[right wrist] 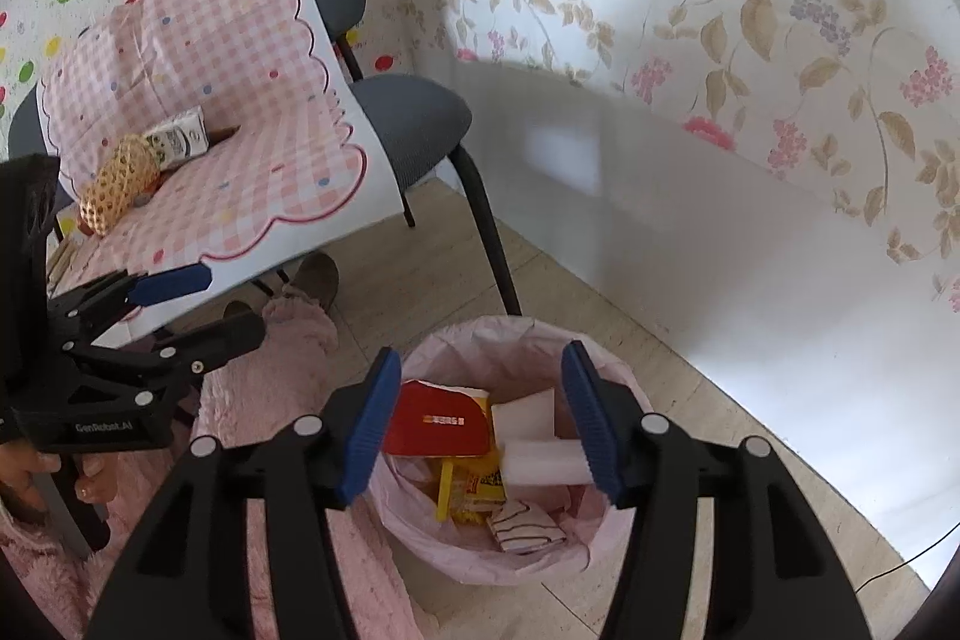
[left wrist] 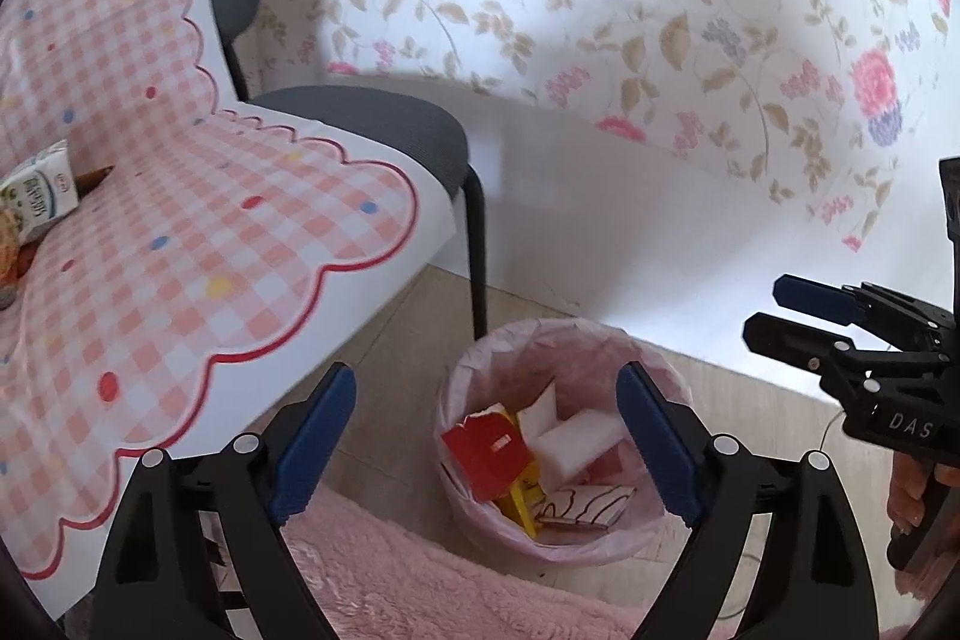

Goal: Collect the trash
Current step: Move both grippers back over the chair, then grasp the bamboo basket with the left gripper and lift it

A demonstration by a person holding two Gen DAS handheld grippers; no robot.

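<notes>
Both tools are wide apart and hold nothing. The left tool (left wrist: pixel 486 451) and the right tool (right wrist: pixel 480 427) hang above the trash bin (right wrist: pixel 456 562) on the floor. Inside its pink bag lie a red box (right wrist: pixel 435 421), white foam (right wrist: pixel 540 463) and yellow wrappers (right wrist: pixel 474 490). A milk carton (right wrist: pixel 180 137) lies on the chair (right wrist: pixel 414 115) nearby.

Milk carton (left wrist: pixel 37 187) cut off by left wrist view's edge. Carton print unreadable. Bin (right wrist: pixel 456 340) contents partly hidden behind right gripper (right wrist: pixel 480 421) fingers; red box (right wrist: pixel 435 421) label illegible.
</notes>
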